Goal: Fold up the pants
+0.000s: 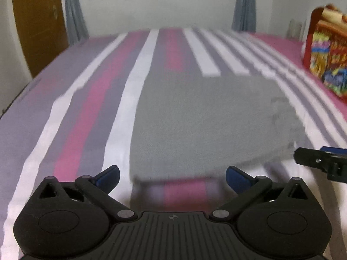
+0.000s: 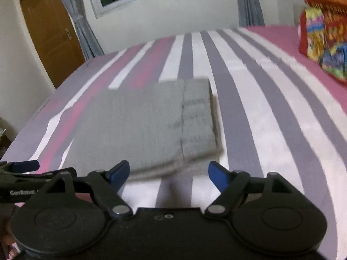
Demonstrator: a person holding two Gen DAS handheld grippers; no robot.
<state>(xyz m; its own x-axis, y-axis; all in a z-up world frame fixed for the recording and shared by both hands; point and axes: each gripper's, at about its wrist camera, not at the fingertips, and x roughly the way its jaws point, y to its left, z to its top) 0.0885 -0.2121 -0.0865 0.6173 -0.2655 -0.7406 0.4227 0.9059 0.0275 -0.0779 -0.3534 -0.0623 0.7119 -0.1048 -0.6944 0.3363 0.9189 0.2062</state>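
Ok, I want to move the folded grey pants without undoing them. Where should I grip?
Probably the thick near edge of the grey pants, coming in low from the near side. The layers stack there, facing both open grippers, left and right, so the jaws could pinch every layer together off the striped bedsheet.

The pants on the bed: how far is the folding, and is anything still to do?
Mostly done: the gray pants lie as a compact, layered rectangle on the striped bedsheet. Nothing is in hand: the left gripper and right gripper are open, their fingers empty, just short of the near edge. At most, one more fold or some tidying remains.
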